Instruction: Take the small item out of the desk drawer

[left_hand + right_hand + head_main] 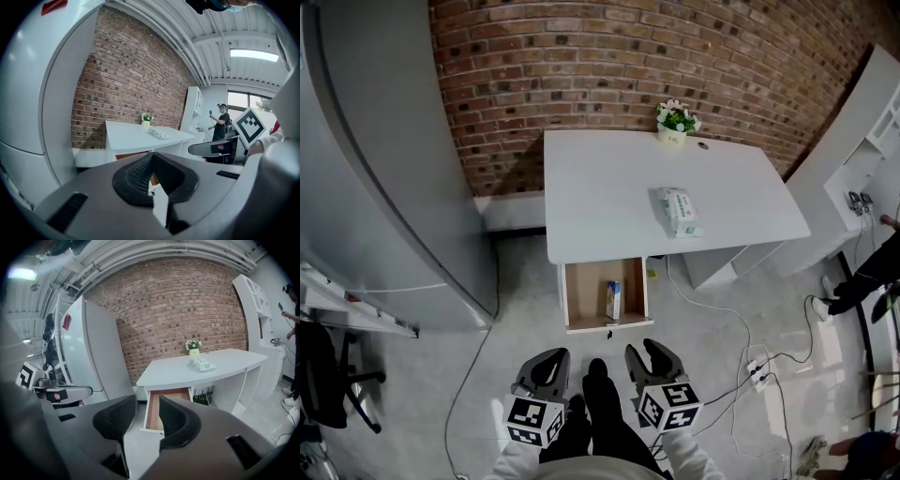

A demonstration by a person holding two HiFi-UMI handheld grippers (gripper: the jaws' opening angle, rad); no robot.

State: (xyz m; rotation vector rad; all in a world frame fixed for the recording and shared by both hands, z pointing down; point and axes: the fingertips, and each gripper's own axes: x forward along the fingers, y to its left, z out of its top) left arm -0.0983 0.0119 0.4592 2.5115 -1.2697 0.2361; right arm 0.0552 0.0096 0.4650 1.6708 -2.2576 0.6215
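The white desk [666,192] stands against the brick wall with its wooden drawer [581,295] pulled open toward me. A small upright carton [613,300] stands inside the drawer, right of its middle. Both grippers hang low near my body, well short of the drawer. My left gripper [546,367] has its tips together and nothing in it; in the left gripper view its pads [136,176] meet at the tips. My right gripper [653,361] stands open and empty. In the right gripper view, the right gripper [147,401] frames the drawer [173,393]; the carton is hidden there.
A pack of wipes [678,211] and a small flower pot [677,119] sit on the desk. A tall grey cabinet [384,159] fills the left. Cables [741,356] trail across the floor at right, near a white shelf unit [867,155] and another person [862,277].
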